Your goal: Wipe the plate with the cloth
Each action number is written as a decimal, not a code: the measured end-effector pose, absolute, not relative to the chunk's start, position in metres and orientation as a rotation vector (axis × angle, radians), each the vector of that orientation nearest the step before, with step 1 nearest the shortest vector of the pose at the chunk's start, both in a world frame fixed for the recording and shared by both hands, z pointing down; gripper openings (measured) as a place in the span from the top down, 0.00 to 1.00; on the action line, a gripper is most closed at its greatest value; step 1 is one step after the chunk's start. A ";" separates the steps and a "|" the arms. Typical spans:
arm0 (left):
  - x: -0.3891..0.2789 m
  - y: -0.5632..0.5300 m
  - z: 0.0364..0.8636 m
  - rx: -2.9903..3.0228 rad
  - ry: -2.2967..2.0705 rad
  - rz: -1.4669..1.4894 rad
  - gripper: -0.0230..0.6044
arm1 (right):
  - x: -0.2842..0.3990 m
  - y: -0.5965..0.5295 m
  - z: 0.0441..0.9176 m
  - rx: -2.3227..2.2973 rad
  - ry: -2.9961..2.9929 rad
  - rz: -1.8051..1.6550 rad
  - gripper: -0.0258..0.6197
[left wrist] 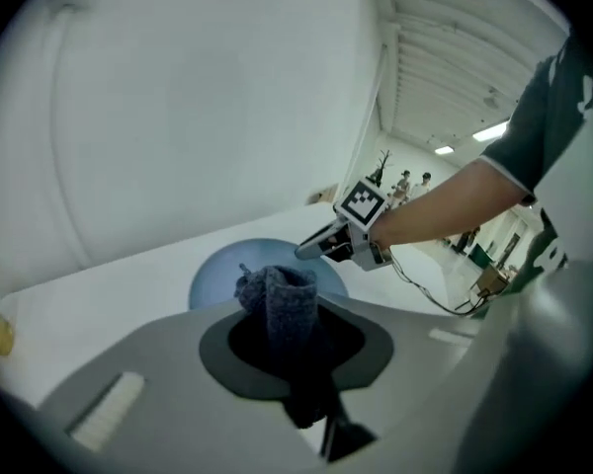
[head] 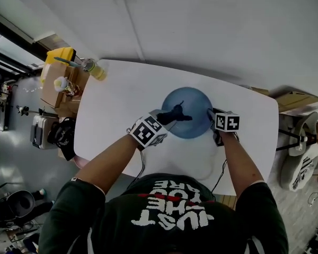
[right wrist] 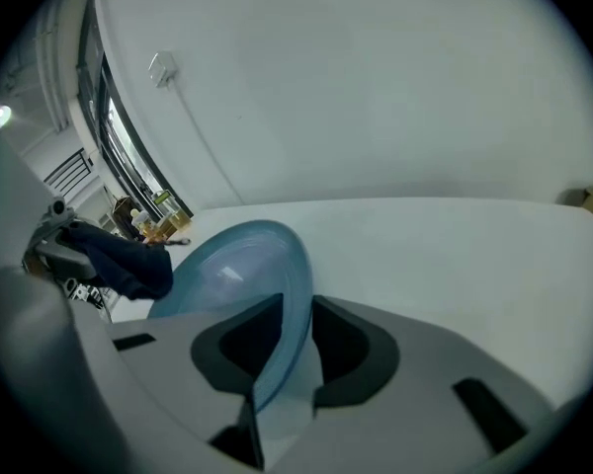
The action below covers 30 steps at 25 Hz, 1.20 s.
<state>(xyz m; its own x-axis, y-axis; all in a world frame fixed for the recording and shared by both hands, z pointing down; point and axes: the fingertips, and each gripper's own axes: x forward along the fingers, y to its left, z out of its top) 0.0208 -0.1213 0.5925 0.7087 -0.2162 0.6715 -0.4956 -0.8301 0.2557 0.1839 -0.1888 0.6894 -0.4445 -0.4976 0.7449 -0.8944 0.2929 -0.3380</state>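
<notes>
Nearest me, the risk is at my right tongs [right wrist: 296,349]. They straddle the right rim of the plate [head: 193,115] but look loose, so I judge the plate is not pinned. If I bear down now with the cloth [left wrist: 289,299], the plate could skid across the smooth worktop [head: 122,89] or tip on its rim. The cloth is the other worry. It is bunched into a narrow wad that hangs over the plate's near-left part and, as far as I can tell, does not touch it. So small a wad could miss patches. If I come down too steeply, the hard tips of my left tongs [head: 165,119] could scrape the plate instead of the cloth.

My left tongs are clamped tight on the cloth, which stands up between them as a dark grey roll. My right tongs are partly apart and grip nothing. The blue rim stands between them, close against one arm and clear of the other. Beyond both, the plate sits mid-worktop. A bottle [head: 95,70] stands at the far-left corner, well apart from the work.
</notes>
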 end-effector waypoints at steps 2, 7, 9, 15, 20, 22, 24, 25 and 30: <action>-0.005 -0.119 0.570 2.486 -0.614 0.790 0.88 | 0.179 -0.188 0.687 1.210 -2.037 1.040 0.79; -0.071 -0.107 0.536 2.410 -0.773 0.585 0.88 | 0.176 -0.179 0.705 1.106 -1.917 1.017 0.77; -0.094 -0.103 0.535 2.358 -0.834 0.545 0.88 | 0.177 -0.178 0.708 1.096 -1.887 0.988 0.78; -0.130 -0.098 0.549 2.225 -0.929 0.473 0.88 | 0.180 -0.185 0.707 1.137 -1.871 1.057 0.84; -0.134 -0.104 0.547 2.193 -0.950 0.389 0.88 | 0.179 -0.184 0.701 1.173 -1.957 1.385 0.94; -0.137 -0.109 0.542 2.192 -0.960 0.356 0.88 | 0.182 -0.181 0.696 1.199 -1.979 1.480 0.94; -0.141 -0.115 0.537 2.186 -0.972 0.315 0.88 | 0.189 -0.178 0.688 1.243 -2.013 1.590 0.94; -0.143 -0.117 0.534 2.183 -0.975 0.288 0.88 | 0.193 -0.177 0.681 1.268 -2.048 1.644 0.94; -0.145 -0.140 0.502 2.229 -0.969 0.151 0.88 | 0.204 -0.179 0.623 1.305 -2.342 1.790 0.94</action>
<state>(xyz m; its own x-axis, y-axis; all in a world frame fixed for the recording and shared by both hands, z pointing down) -0.1452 -0.1396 0.5022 0.7146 -0.6007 0.3584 -0.6814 -0.4820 0.5509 0.2041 -0.1794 0.6233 -0.6692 -0.6329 0.3893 -0.5417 0.0569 -0.8386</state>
